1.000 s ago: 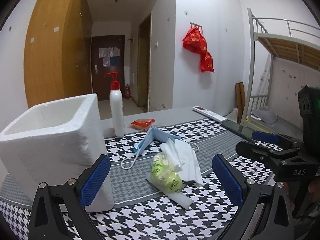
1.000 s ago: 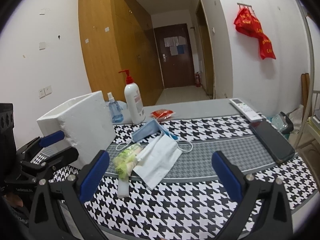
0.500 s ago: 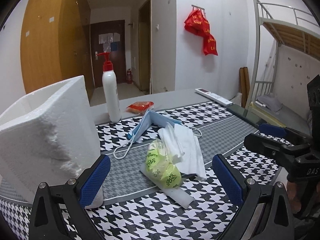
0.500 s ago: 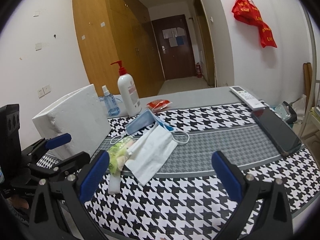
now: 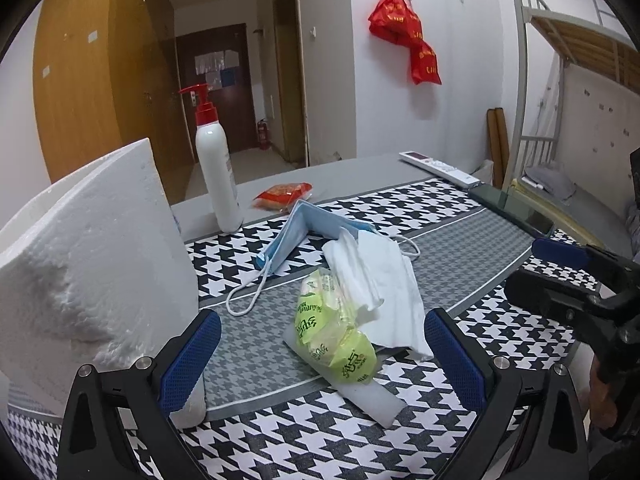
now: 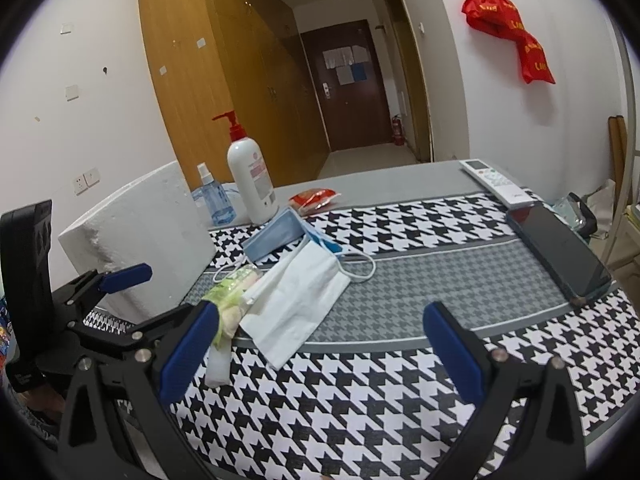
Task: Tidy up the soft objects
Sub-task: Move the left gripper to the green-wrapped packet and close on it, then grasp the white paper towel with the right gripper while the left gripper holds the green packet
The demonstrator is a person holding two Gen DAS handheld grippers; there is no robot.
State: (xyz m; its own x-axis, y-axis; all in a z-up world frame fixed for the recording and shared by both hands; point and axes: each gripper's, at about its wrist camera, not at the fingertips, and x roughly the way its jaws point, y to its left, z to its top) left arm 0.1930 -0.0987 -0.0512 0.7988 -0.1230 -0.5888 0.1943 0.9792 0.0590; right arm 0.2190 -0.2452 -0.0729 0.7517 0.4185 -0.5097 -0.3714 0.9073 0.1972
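Left wrist view: the left gripper (image 5: 320, 354) hovers low over the counter (image 5: 460, 248) with its blue-padded jaws spread wide and holding nothing. Directly between and just ahead of the jaws lies a crumpled yellow-green plastic packet (image 5: 334, 336), resting on a small white foam strip (image 5: 370, 398). A white face mask (image 5: 376, 284) overlaps the packet's far side, and a folded light-blue face mask (image 5: 304, 232) stands tent-like just beyond it, its white ear loop trailing toward the left jaw. A white polystyrene foam box (image 5: 92, 276) stands close outside the left jaw; its inside is hidden from this angle, so its contents cannot be told. Farther back are a white pump bottle with a red pump head (image 5: 214, 168) and a small red-orange snack packet (image 5: 282, 196).

In the right wrist view, the right gripper (image 6: 322, 350) is likewise wide open and empty, with the white mask just ahead of its left jaw and the packet partly hidden behind that jaw. A small clear blue spray bottle (image 6: 212, 196) stands beside the pump bottle, behind the foam box. A white remote control (image 6: 496, 182) and a dark smartphone (image 6: 556, 248) lie well beyond the right jaw, near the counter's far edge.
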